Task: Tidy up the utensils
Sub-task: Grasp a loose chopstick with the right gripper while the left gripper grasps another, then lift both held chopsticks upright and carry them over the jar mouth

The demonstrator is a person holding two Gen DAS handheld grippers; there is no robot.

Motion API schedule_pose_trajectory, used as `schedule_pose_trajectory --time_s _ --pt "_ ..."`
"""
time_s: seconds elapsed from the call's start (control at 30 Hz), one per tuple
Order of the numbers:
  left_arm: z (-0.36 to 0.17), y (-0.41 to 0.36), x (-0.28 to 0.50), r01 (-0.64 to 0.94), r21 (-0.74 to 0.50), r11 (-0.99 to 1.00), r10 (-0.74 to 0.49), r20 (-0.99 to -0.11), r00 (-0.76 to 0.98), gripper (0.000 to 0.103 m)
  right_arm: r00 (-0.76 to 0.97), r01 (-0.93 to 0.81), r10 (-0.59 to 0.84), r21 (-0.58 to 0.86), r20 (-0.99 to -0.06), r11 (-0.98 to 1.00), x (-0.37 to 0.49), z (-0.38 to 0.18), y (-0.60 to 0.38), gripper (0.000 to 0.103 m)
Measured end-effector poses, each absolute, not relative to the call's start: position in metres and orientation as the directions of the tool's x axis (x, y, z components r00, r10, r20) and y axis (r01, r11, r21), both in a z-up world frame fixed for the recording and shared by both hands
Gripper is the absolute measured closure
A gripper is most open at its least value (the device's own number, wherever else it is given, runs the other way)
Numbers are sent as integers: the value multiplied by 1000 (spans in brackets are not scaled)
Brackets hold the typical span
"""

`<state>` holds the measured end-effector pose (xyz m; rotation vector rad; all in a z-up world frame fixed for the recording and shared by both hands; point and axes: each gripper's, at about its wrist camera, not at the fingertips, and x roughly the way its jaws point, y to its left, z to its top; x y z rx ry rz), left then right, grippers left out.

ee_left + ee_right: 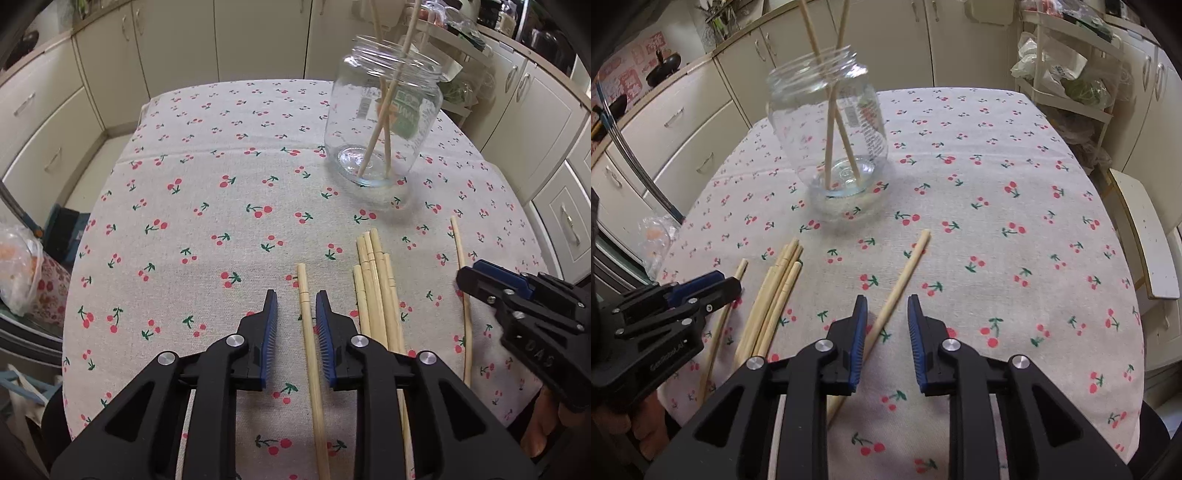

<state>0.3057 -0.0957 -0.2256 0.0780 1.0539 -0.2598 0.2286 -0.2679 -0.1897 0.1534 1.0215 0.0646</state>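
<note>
The left tongs [295,295] stand narrowly parted astride a single pale bamboo chopstick [308,350] that lies flat on the cherry-print cloth of the worktop [207,192]. Its long axis runs from the lower middle of the left wrist view up between the blue pads [322,325], tip just beyond them. A sliver of cloth shows on either side of the stick, so the pads do not appear to press on it yet; the grip looks unfinished.

The right tongs [886,299] are likewise slightly parted and hold nothing. Another single bamboo chopstick [901,280] slants across the right wrist view from lower left to upper right, passing beside the left-hand pad instead of squarely between the two. That stick seems free on the cloth.

Between the two hands lies a loose bundle of bamboo chopsticks [373,291], just right of the left tongs in that view. A thin, slightly bowed wooden stick [463,295] lies at the right edge, partly under the right tongs.

The clear glass jar [384,110] stands upright toward the upper right of the left view, well apart from the loose sticks, with two chopsticks crossed inside. Nothing stands between it and either hand. The left hand looks nearer to a clean pick, its stick already aligned.
</note>
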Motion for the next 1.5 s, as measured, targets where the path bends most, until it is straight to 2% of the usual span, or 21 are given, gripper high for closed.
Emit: schedule_pose_trajectory --time_s 0.03,0.07,0.17,0.37,0.63,0.8,0.93,1.07,1.5 --pt "-226 -97 306 255 -59 965 -177 -865 469 85 527 10 103 128 -843 992 230 -190 -264 86" --pt "-226 -97 306 259 -61 964 -181 -865 468 95 528 1 97 115 -844 993 230 -190 -262 93" --pt "-224 -93 306 270 -117 956 -231 -868 440 98 529 -17 111 121 -842 993 230 -188 -262 98" --pt "-226 -91 306 282 -124 951 -240 -870 430 97 501 -6 119 134 -857 991 234 -187 -272 98" --pt "-226 -99 306 305 -77 949 -213 -871 443 98 503 -50 78 61 -861 997 236 -190 -262 98" --pt "-221 -91 309 300 -133 945 -256 -869 424 98 499 -14 168 185 -850 983 236 -186 -275 98" --pt "-203 -84 309 292 -196 936 -317 -829 460 98 526 41 301 377 -796 925 233 -180 -294 98" --pt "-179 -80 312 285 -250 925 -367 -778 510 98 588 49 370 489 -719 871 227 -166 -304 98" --pt "-79 -83 325 335 -361 870 -486 -516 705 98 801 -13 363 591 -476 806 231 -92 -321 98"
